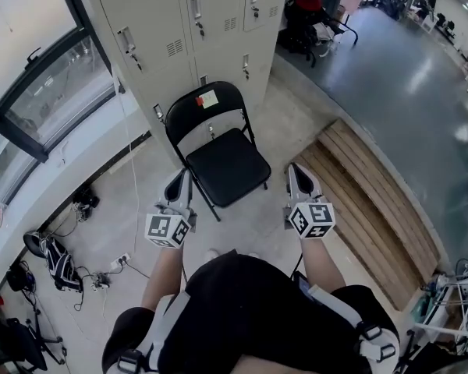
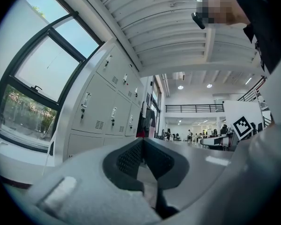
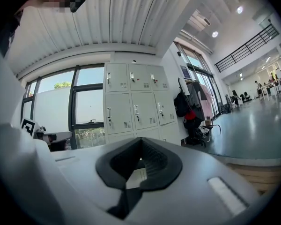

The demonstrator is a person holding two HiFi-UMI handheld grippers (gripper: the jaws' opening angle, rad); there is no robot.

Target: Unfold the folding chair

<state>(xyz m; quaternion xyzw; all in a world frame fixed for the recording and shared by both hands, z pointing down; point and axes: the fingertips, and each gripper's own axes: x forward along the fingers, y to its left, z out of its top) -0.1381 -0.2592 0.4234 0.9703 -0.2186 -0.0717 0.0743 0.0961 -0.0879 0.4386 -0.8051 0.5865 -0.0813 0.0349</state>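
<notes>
Left tool (image 1: pixel 178 181) and right tool (image 1: pixel 297 171) flank chair (image 1: pixel 222 162) before lockers (image 1: pixel 179 22).

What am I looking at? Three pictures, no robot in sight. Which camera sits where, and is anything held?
No robot: a person holds a grey two-jaw gripper in each hand. The head view looks down from the person's head: left gripper at left, right gripper at right, each bearing a marker cube. The other two pictures come from cameras riding on each gripper, looking along its jaws. Both grippers are shut and empty. On the pale floor a black metal folding chair stands already open, before grey metal lockers. Neither gripper touches it.
</notes>
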